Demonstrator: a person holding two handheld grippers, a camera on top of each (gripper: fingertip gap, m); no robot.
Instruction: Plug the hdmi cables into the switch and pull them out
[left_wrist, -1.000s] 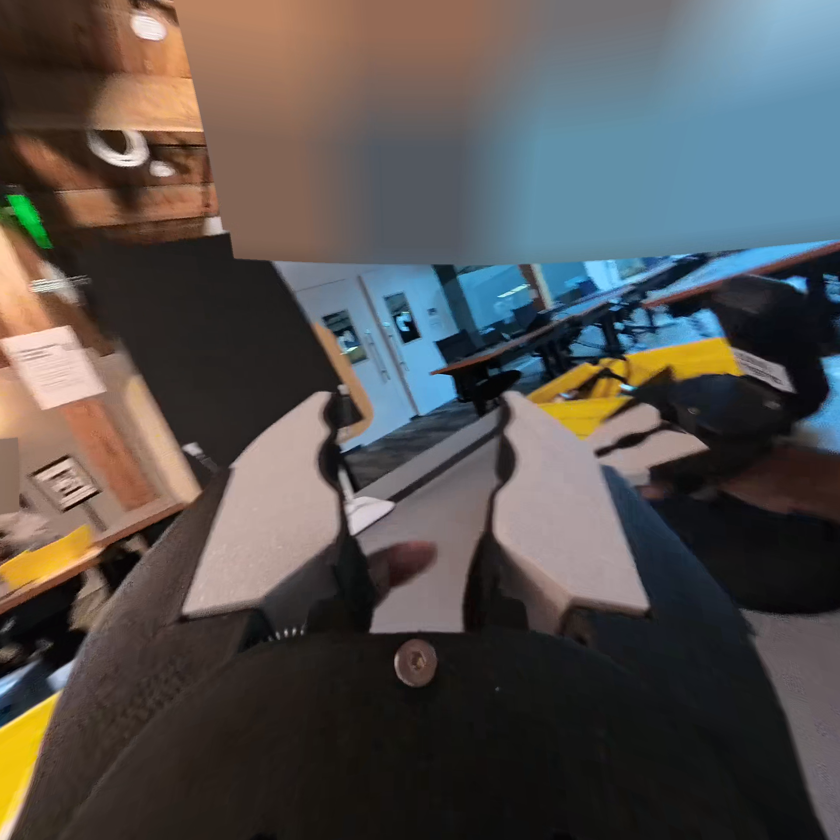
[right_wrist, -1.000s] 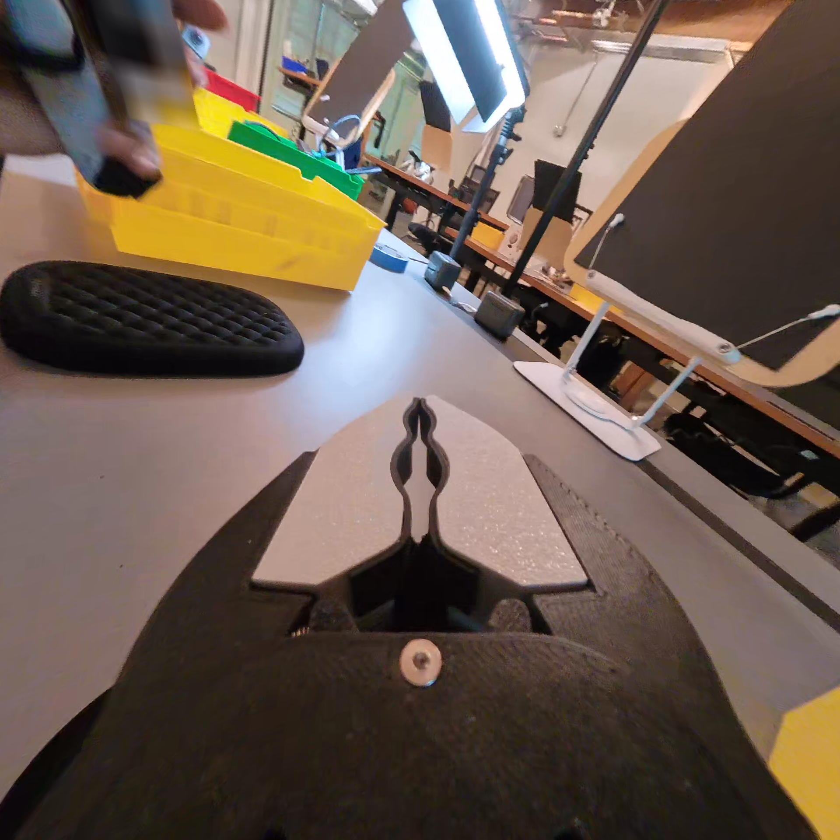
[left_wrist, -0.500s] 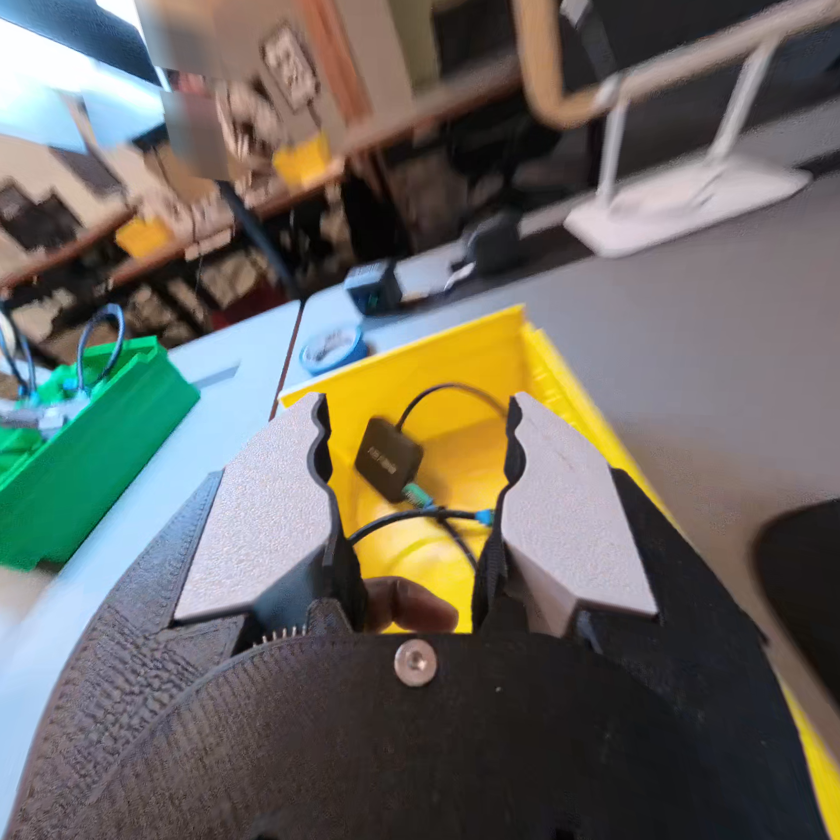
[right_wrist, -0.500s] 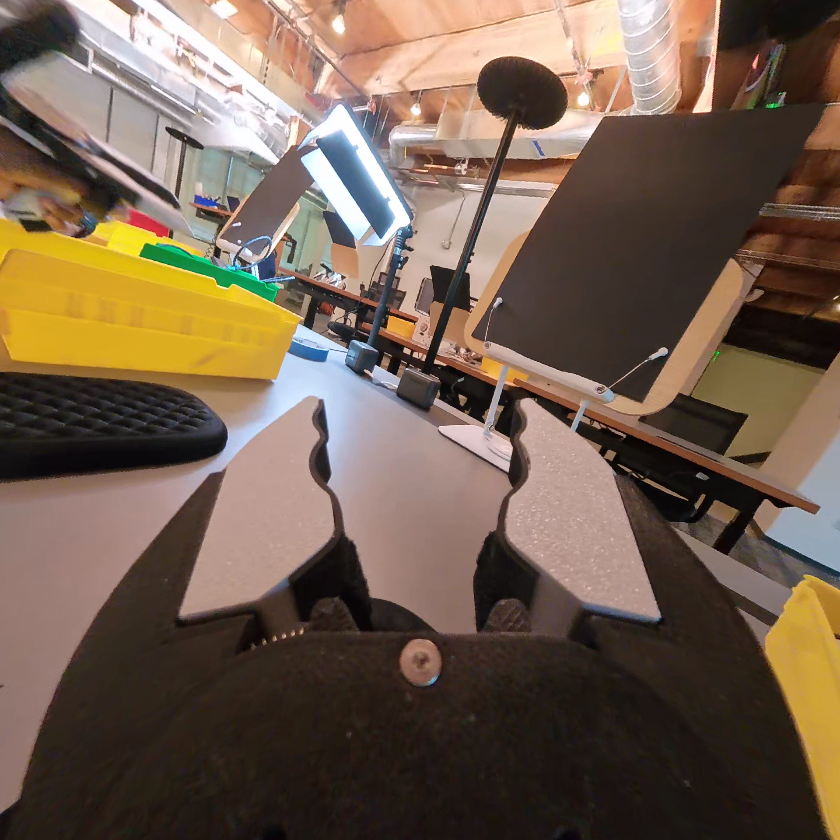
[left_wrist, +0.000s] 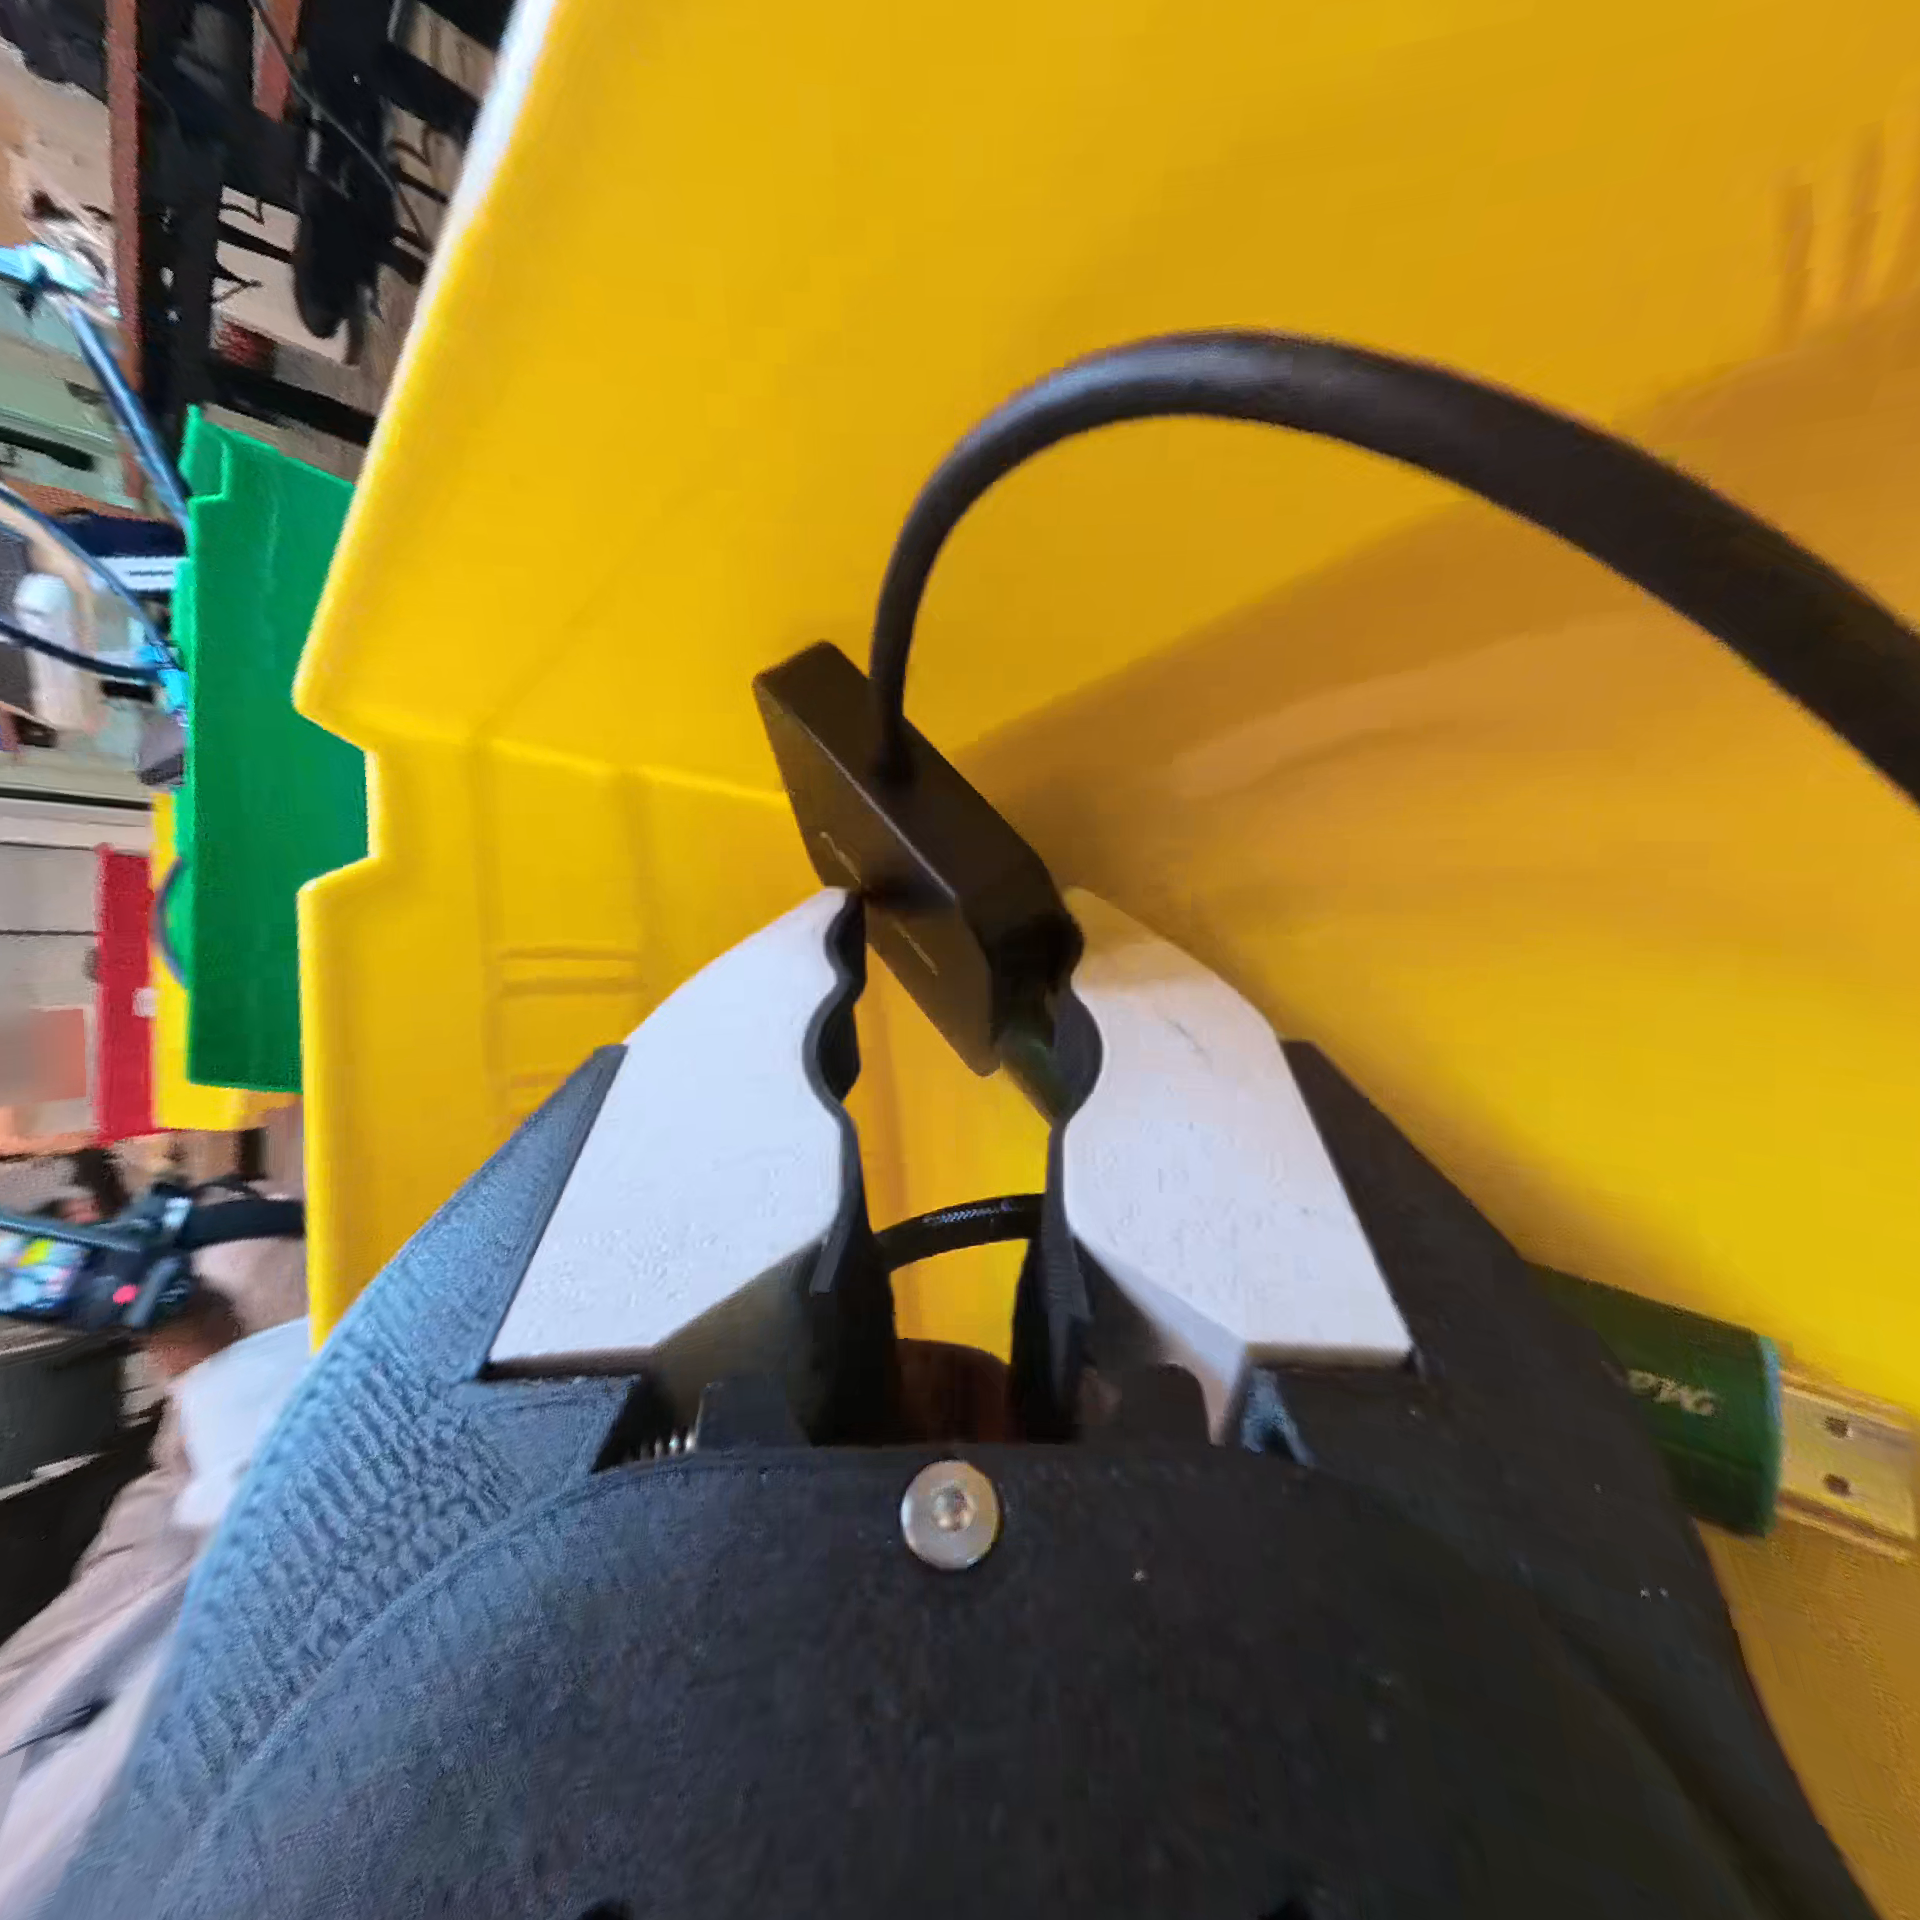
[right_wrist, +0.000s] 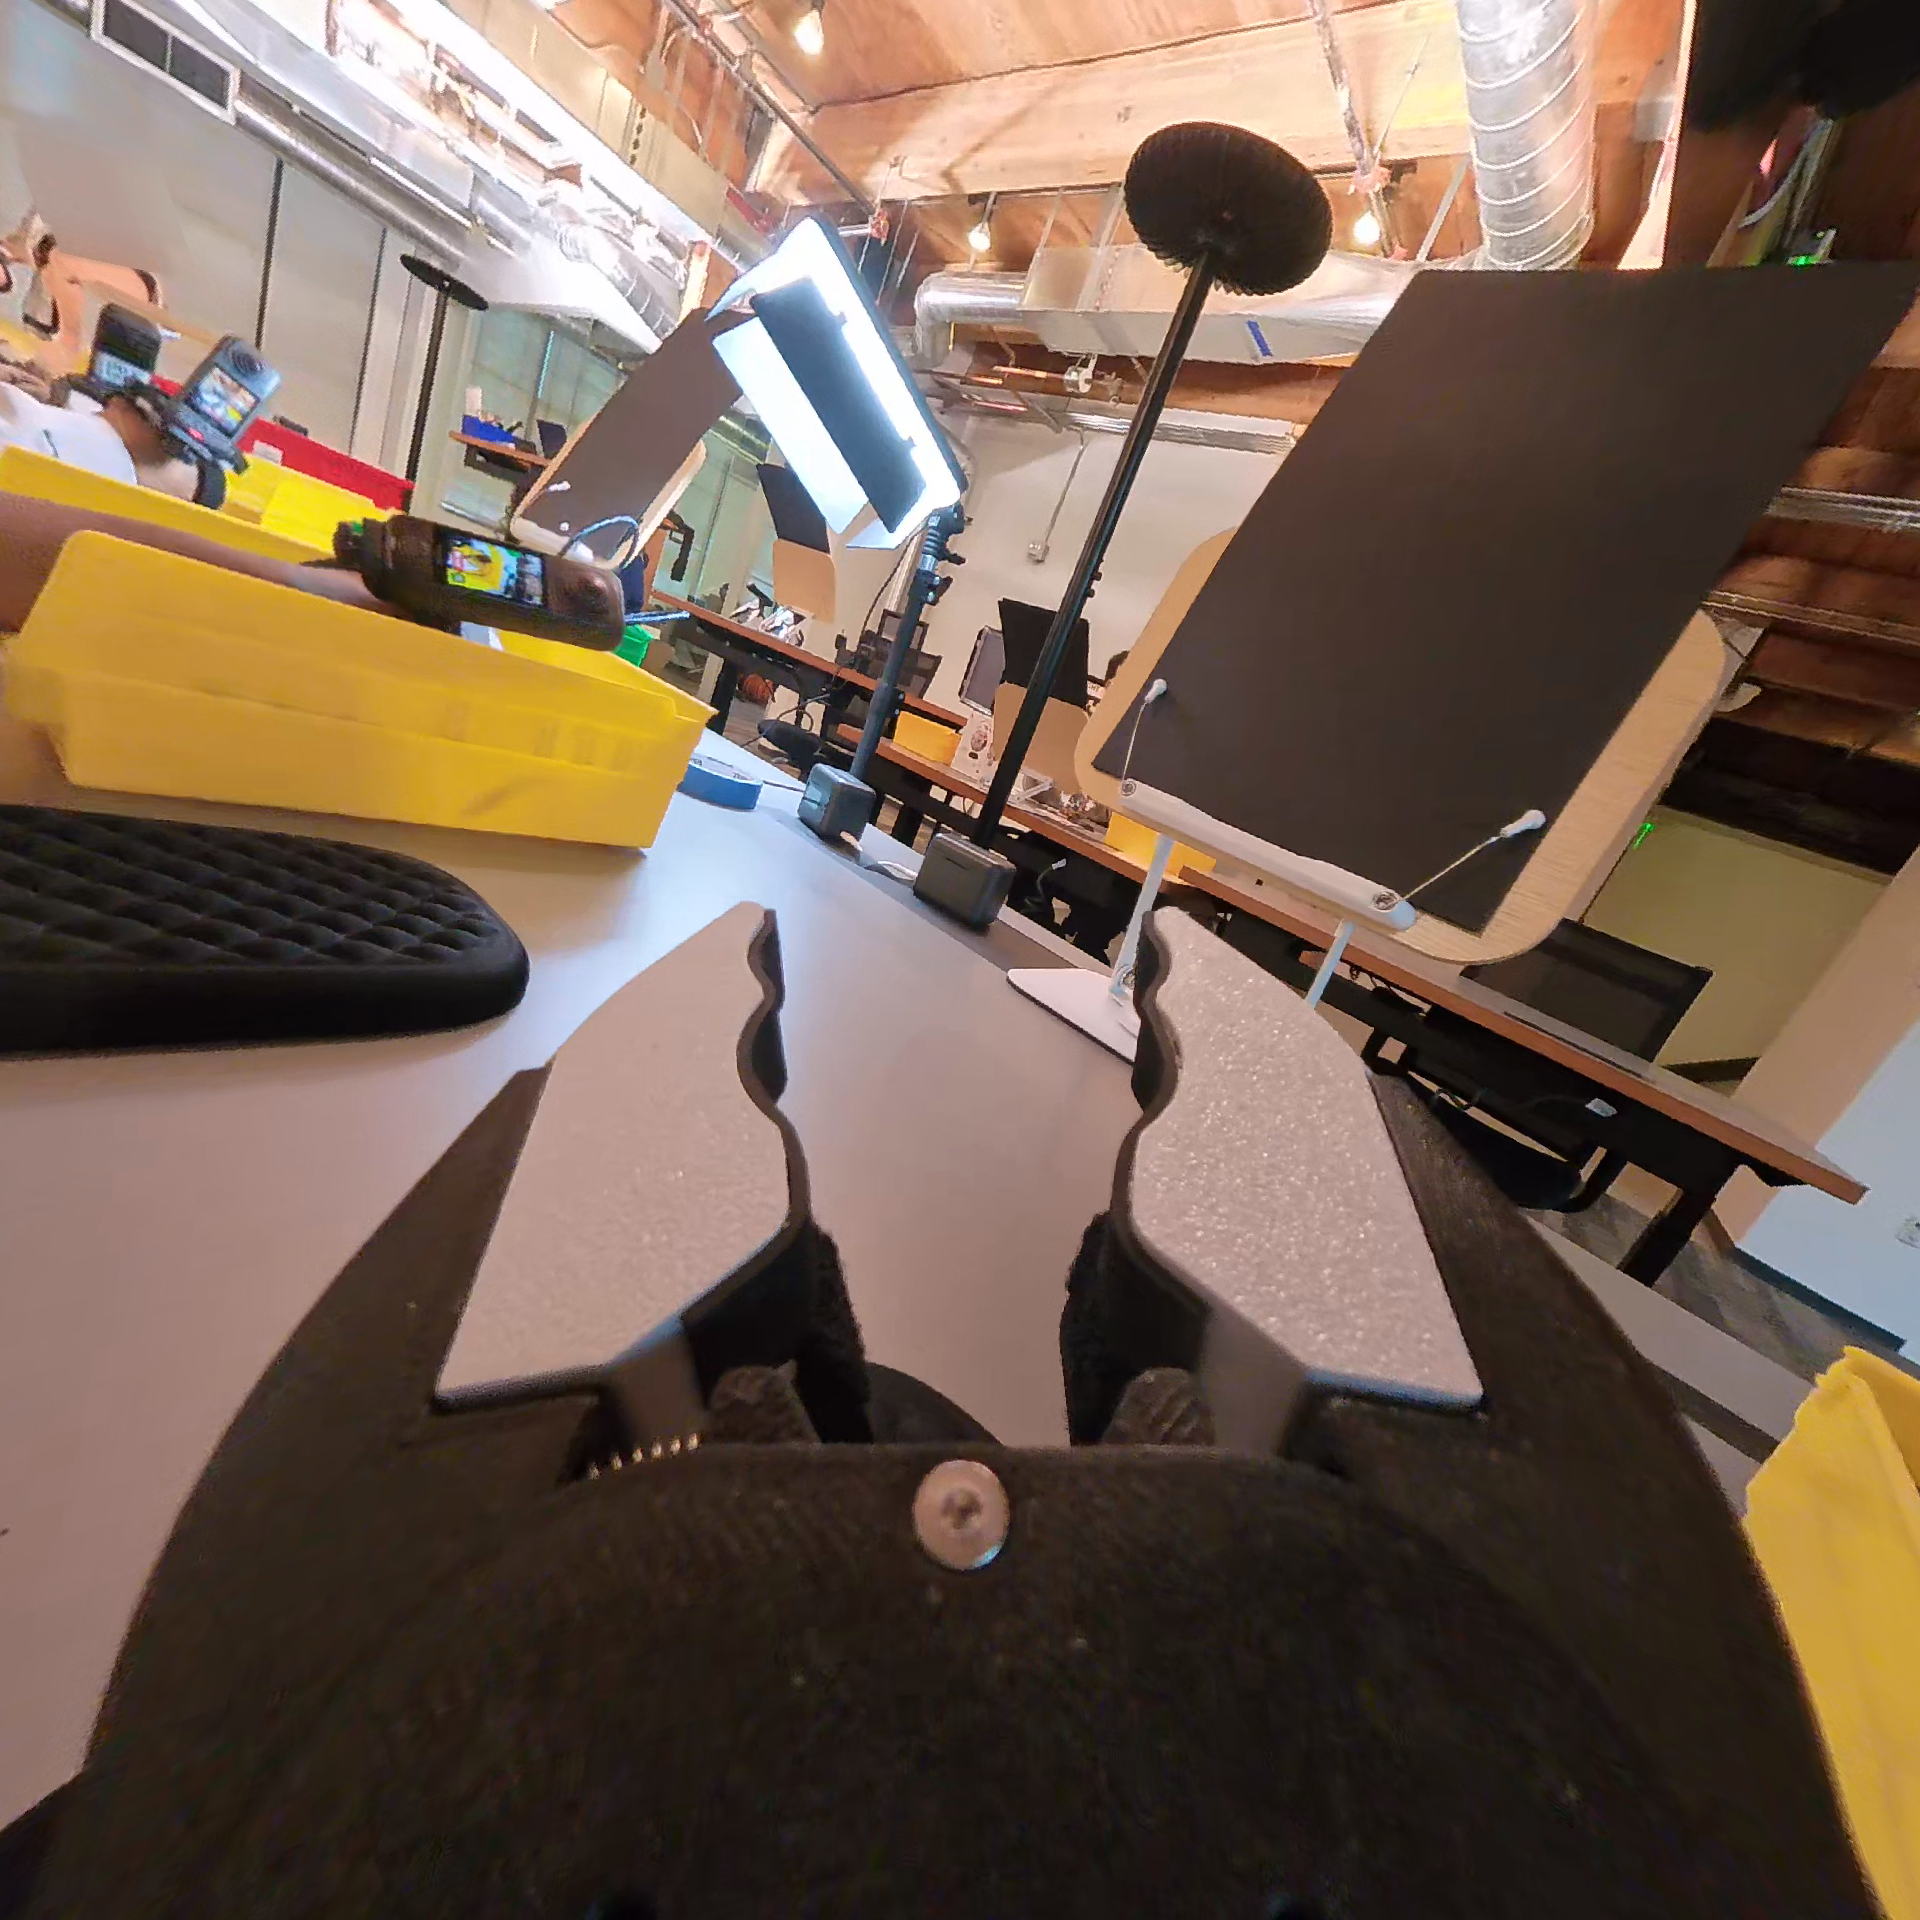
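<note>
In the left wrist view my left gripper (left_wrist: 961, 920) is deep inside a yellow bin (left_wrist: 1039, 260). Its jaws are closed on a small black HDMI switch (left_wrist: 914, 862), held tilted at the fingertips. A thick black cable (left_wrist: 1351, 416) arcs from the switch to the right. A green-shelled HDMI plug (left_wrist: 1683, 1423) lies on the bin floor, right of the gripper. A thin black cable (left_wrist: 956, 1221) crosses between the fingers lower down. In the right wrist view my right gripper (right_wrist: 956, 935) is open and empty, low over the grey table (right_wrist: 935, 1091).
A black mesh pad (right_wrist: 208, 925) lies left of the right gripper, with the yellow bin (right_wrist: 312, 717) behind it. A blue tape roll (right_wrist: 722, 781), light-stand bases (right_wrist: 964, 878) and a black board on a white stand (right_wrist: 1455, 623) line the far edge. A green bin (left_wrist: 260, 779) stands beyond the yellow one. Spacing between my two grippers at the tips: around 55 cm.
My left gripper swung down into the yellow bin and closed on the switch. My right gripper went from shut to open a second ago and has since held almost still.
</note>
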